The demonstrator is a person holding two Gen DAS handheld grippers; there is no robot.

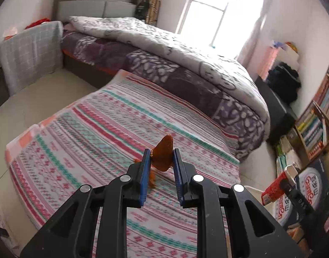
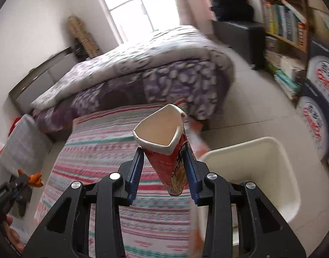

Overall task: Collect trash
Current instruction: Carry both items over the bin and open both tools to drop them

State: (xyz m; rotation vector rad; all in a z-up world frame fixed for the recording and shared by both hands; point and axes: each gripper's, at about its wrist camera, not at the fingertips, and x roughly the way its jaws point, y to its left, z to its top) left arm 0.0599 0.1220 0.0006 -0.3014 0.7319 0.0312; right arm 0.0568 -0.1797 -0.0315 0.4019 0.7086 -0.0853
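Centre frame, our left tongs (image 1: 162,163) pinched a light, brittle orange peel (image 1: 163,157); our right tongs (image 2: 164,167) squeezed a crushed, flimsy paper cup (image 2: 166,150) mid-body, near the white bin (image 2: 271,172).

The surface (image 2: 112,146) lies below both grippers, with the bed (image 2: 143,68) behind it at twelve o'clock. The bin (image 2: 278,172) stands on the floor at the surface's three o'clock side, and the bookshelf (image 2: 282,17) farther off at two o'clock.
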